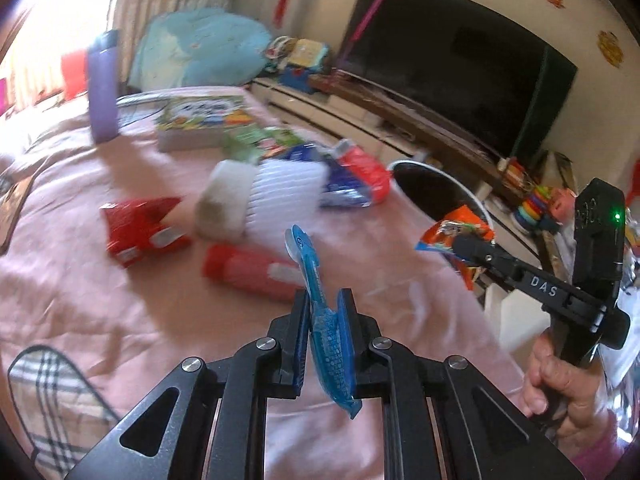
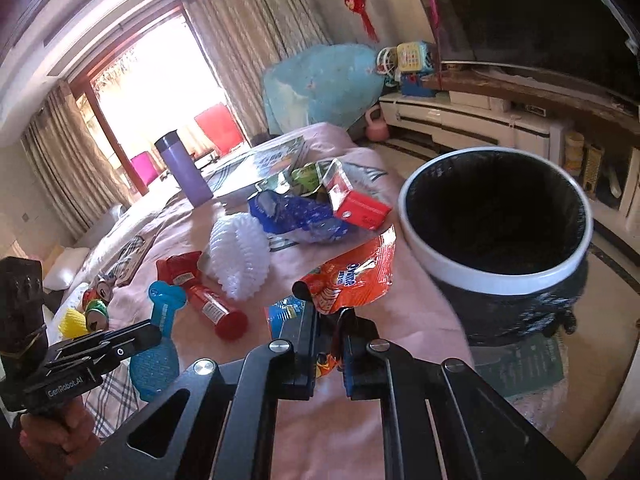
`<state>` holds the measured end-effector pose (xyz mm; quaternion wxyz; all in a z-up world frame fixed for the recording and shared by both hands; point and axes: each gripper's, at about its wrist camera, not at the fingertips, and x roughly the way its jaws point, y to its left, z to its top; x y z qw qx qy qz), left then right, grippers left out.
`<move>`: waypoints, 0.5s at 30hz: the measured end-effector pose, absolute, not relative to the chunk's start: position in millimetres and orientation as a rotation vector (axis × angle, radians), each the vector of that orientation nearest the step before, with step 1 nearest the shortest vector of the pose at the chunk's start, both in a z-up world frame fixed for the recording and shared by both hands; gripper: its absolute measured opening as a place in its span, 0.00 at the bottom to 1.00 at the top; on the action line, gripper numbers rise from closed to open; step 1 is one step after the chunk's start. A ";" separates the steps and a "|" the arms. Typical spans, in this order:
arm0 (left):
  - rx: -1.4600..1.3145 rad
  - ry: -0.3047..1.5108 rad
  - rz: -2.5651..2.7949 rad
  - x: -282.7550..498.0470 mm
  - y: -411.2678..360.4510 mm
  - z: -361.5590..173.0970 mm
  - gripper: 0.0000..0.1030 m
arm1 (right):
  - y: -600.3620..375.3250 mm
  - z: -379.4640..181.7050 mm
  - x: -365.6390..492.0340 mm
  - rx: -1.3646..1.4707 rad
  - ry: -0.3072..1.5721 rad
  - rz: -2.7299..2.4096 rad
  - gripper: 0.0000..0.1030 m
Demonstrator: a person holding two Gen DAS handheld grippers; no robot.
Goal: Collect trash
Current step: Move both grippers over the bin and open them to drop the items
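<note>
My left gripper (image 1: 325, 300) is shut on a flat blue plastic wrapper (image 1: 320, 308), lifted above the pink bedspread (image 1: 80, 280); the same blue wrapper (image 2: 160, 328) shows at lower left in the right wrist view. My right gripper (image 2: 330, 314) is shut on an orange snack packet (image 2: 352, 276), held up just left of the black bin with a white rim (image 2: 496, 276). In the left wrist view the orange packet (image 1: 460, 236) hangs from the right gripper (image 1: 464, 244) in front of the bin (image 1: 440, 188). Other litter lies on the bed: a red tube (image 2: 212, 308), white foam netting (image 2: 240, 256), a blue bag (image 2: 296, 216), a red carton (image 2: 360, 208).
A purple flask (image 2: 186, 168) and a picture book (image 2: 264, 160) stand farther back on the bed. Drink cans (image 2: 98, 308) and a yellow foam net (image 2: 72, 322) lie at the left. A TV (image 1: 460, 72) on a low white cabinet (image 2: 460, 116) lines the right wall.
</note>
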<state>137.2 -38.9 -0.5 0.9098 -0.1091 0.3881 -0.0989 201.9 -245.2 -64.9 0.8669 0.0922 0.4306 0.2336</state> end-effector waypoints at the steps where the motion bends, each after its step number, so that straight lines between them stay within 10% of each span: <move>1: -0.220 0.800 -0.213 139.3 -43.8 -0.1 0.12 | -248.1 -64.2 201.6 0.195 0.899 0.485 0.09; 15: -0.172 0.821 -0.287 197.8 -96.8 -9.7 0.12 | -299.2 -60.7 214.4 0.217 0.878 0.407 0.09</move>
